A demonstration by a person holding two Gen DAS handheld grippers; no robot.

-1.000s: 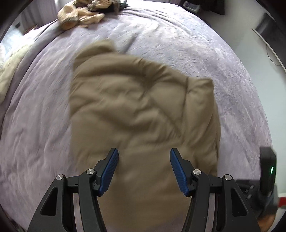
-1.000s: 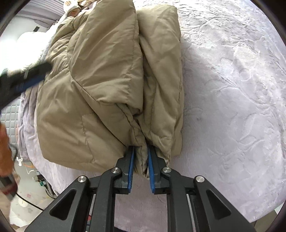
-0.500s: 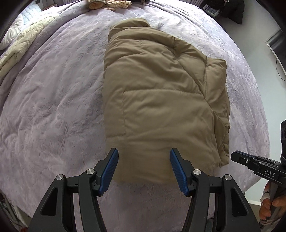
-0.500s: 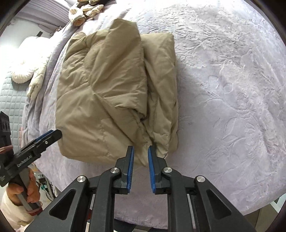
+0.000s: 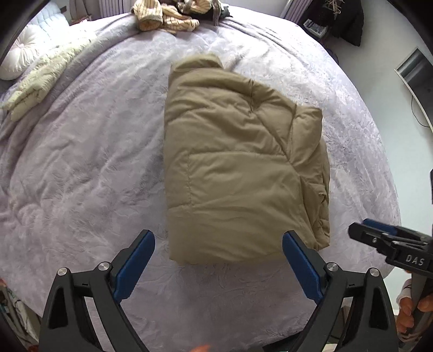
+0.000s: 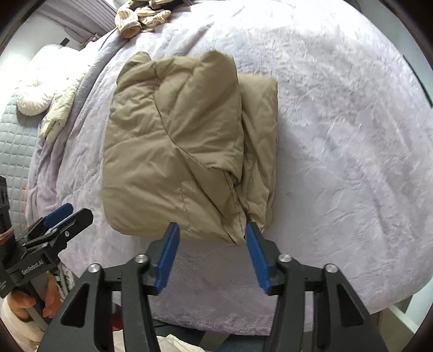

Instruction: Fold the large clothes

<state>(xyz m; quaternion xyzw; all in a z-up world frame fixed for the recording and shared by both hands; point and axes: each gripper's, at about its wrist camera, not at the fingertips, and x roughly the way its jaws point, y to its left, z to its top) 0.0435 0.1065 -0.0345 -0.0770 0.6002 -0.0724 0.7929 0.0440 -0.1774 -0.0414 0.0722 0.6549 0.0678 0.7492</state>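
I am letting the left gripper [image 5: 217,264] spread its jaws, nothing between them, at the near edge of the jacket [image 5: 238,168] | right gripper [image 6: 211,256] is opening too, off the near corner, empty | folded jacket is lying mid-bed [image 5: 81,168], likely released to settle | striped clothes [image 5: 165,19] are waiting beyond it

1. Folded tan puffer jacket [image 5: 238,168] is lying mid-frame on the lavender bedspread [image 5: 86,173].
2. Left gripper [image 5: 217,266] jaws are opening, nothing between the blue pads, hovering at bottom centre.
3. Right gripper [image 5: 379,234] is poking in at the right edge, clear of the jacket.
4. Striped clothes [image 5: 165,17] are sitting at top.
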